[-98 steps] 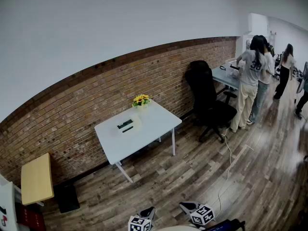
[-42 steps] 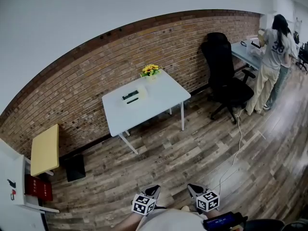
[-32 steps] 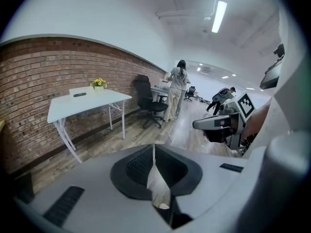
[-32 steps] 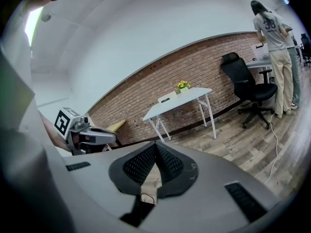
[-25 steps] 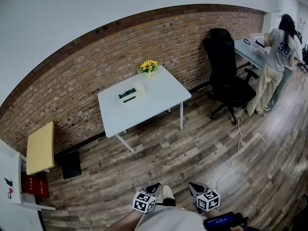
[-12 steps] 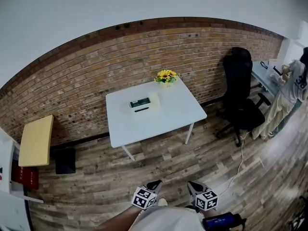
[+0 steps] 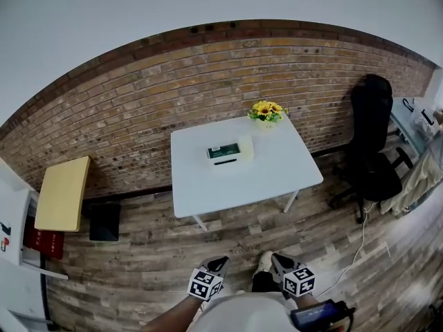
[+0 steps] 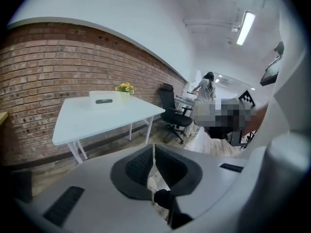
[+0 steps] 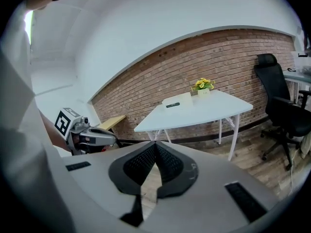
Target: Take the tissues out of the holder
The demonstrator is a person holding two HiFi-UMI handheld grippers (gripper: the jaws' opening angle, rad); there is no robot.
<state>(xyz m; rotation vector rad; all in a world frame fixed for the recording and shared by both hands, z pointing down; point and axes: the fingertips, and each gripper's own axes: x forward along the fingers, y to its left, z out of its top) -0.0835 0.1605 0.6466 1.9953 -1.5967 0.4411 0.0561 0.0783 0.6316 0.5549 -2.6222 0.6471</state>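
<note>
A white tissue holder with a dark slot on top lies near the back of a white table; it shows small in the left gripper view and the right gripper view. My left gripper and right gripper hang low by my body, far from the table. Both are shut with nothing between the pads.
A pot of yellow flowers stands at the table's back right corner. A black office chair is to the right, a small yellow side table to the left. A brick wall runs behind. A white cable lies on the wood floor.
The view has swung and the white table now sits closer and nearer the middle. The people at the right have slipped out of the head view. Both grippers stay low and shut.
</note>
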